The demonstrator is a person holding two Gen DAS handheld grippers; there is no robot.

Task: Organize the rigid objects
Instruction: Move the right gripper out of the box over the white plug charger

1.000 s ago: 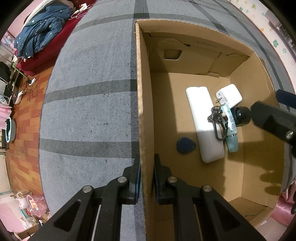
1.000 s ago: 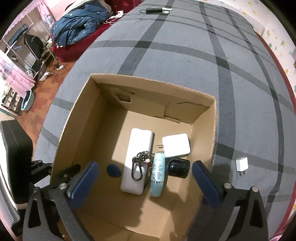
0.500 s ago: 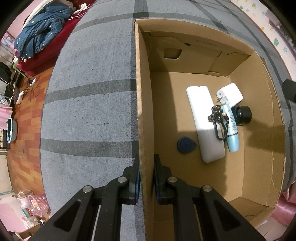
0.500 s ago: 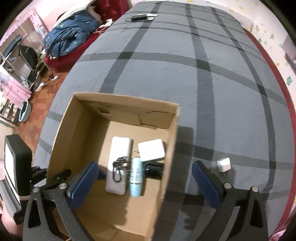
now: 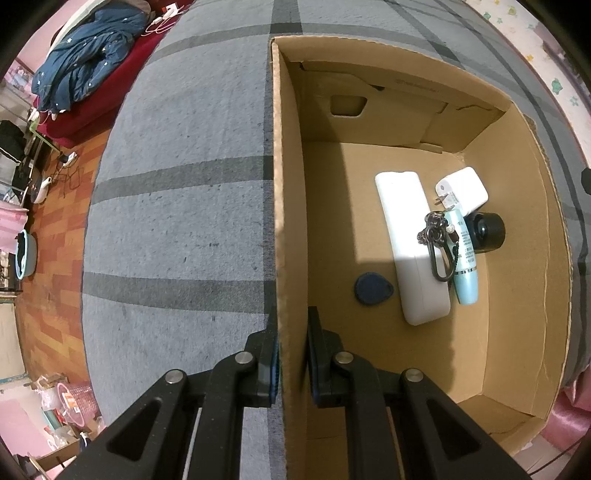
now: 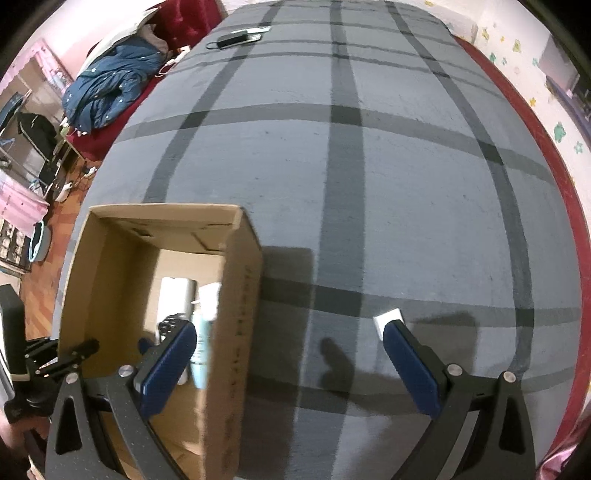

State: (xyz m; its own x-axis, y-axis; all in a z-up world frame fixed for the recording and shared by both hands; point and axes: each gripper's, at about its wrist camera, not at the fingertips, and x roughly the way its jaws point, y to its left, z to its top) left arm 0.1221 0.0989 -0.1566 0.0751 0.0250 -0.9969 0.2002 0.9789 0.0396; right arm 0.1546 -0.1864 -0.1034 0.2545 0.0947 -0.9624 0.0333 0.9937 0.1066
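My left gripper (image 5: 291,325) is shut on the left wall of the open cardboard box (image 5: 284,184), one finger outside and one inside. On the box floor lie a long white block (image 5: 406,240), a white charger (image 5: 463,190), a teal tube (image 5: 466,266), a black carabiner with keys (image 5: 437,251), a black round cap (image 5: 487,232) and a dark blue tag (image 5: 371,288). My right gripper (image 6: 290,341) hangs open over the grey striped bedcover, right of the box (image 6: 232,314). A small white plug (image 6: 388,319) lies by its right fingertip.
The bedcover (image 6: 369,166) stretches wide beyond the box, with a dark flat device (image 6: 240,35) at its far end. A blue jacket (image 5: 85,59) lies on red bedding to the left. Wooden floor with clutter (image 5: 40,240) runs along the bed's left edge.
My right gripper has swung from above the box out to the right over the bedcover, so the white plug now sits at its right fingertip. The left gripper and box have not moved.
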